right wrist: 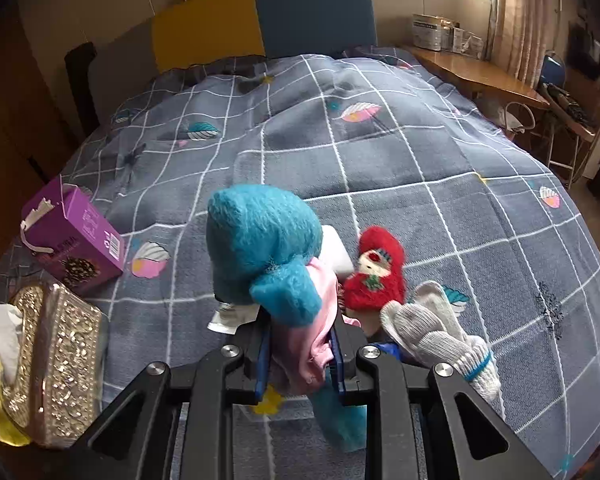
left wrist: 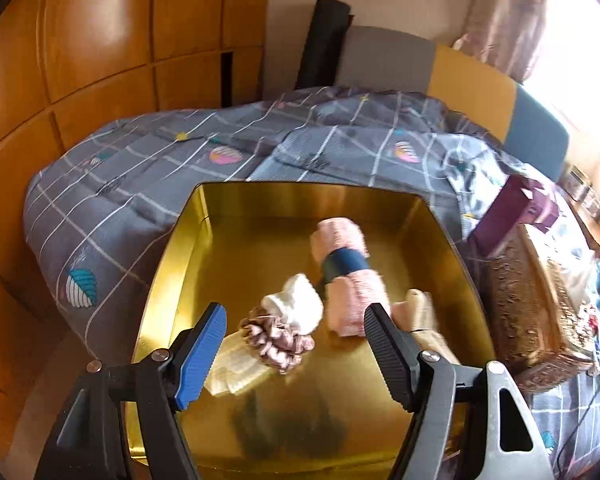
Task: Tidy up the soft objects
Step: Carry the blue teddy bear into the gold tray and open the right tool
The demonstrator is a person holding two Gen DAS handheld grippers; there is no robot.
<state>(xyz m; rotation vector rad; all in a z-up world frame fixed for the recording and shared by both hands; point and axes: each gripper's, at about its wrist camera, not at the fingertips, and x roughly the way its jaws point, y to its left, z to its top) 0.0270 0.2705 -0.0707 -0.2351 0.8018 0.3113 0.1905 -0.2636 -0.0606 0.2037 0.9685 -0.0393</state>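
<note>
In the left wrist view a gold tin lies on the bed. It holds a rolled pink towel with a blue band, a white sock, a pink scrunchie and cream cloth pieces. My left gripper is open and empty above the tin. In the right wrist view my right gripper is shut on a blue and pink plush toy, held above the quilt. A red plush doll and grey knit gloves lie beside it.
A purple carton and a glittery tissue box sit at the left of the grey checked quilt. Wooden wardrobes stand left of the bed. A headboard and a desk lie beyond.
</note>
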